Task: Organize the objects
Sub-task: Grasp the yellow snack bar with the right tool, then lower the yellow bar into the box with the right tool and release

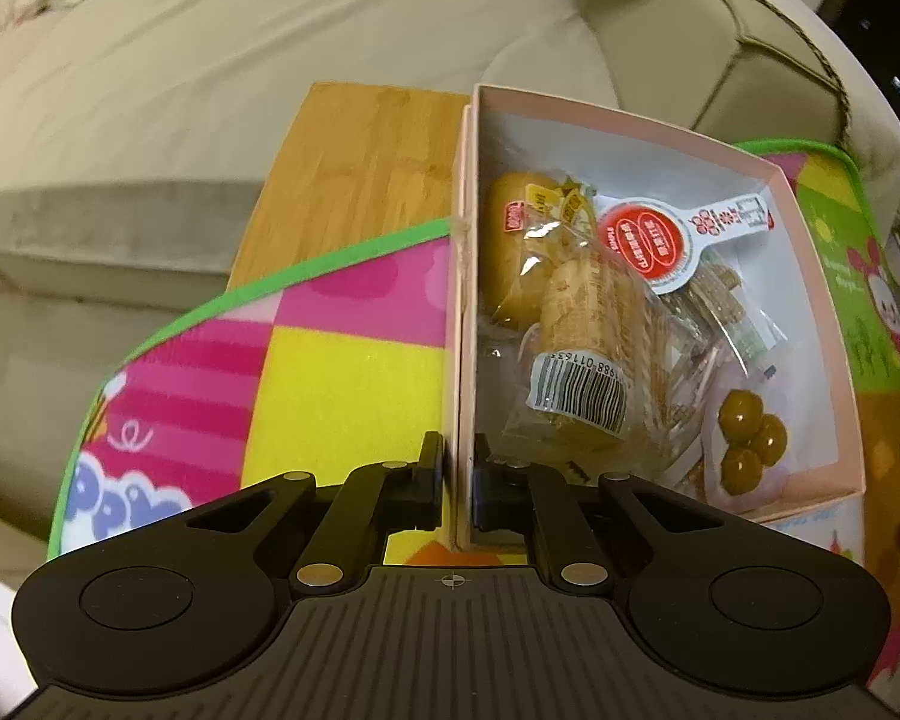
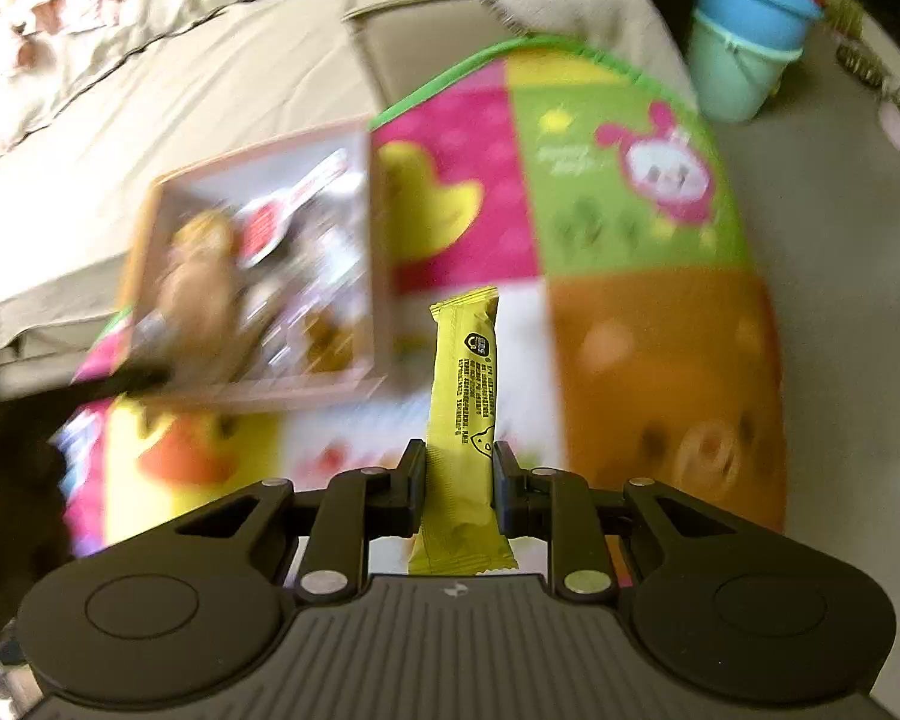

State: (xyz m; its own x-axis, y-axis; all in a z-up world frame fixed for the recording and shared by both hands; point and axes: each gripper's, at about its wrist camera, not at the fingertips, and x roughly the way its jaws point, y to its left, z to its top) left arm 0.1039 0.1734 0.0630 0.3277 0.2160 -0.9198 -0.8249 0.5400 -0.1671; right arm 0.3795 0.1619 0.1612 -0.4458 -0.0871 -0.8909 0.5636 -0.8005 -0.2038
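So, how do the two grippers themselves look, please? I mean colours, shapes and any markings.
The left gripper and right gripper look alike: matte black plastic, two flat rectangular fingers on angled linkage arms with silver round pivot pins. Behind is a ribbed dark grey plate with a small crosshair mark, flanked by two rounded black lobes with circular discs. No cables or sleeves are visible.

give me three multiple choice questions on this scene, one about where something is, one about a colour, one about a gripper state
1. Where does the pink box stand?
A. on the colourful mat
B. on the sofa
C. in the blue bucket

2. What colour is the snack bar in the right gripper?
A. red
B. yellow
C. blue

3. What is the left gripper doing?
A. hanging open
B. clamping the box wall
C. holding a bun

Answers: 1 A, the mat lies under it. 2 B, its wrapper is yellow. 3 B, one finger sits on each side of the wall.
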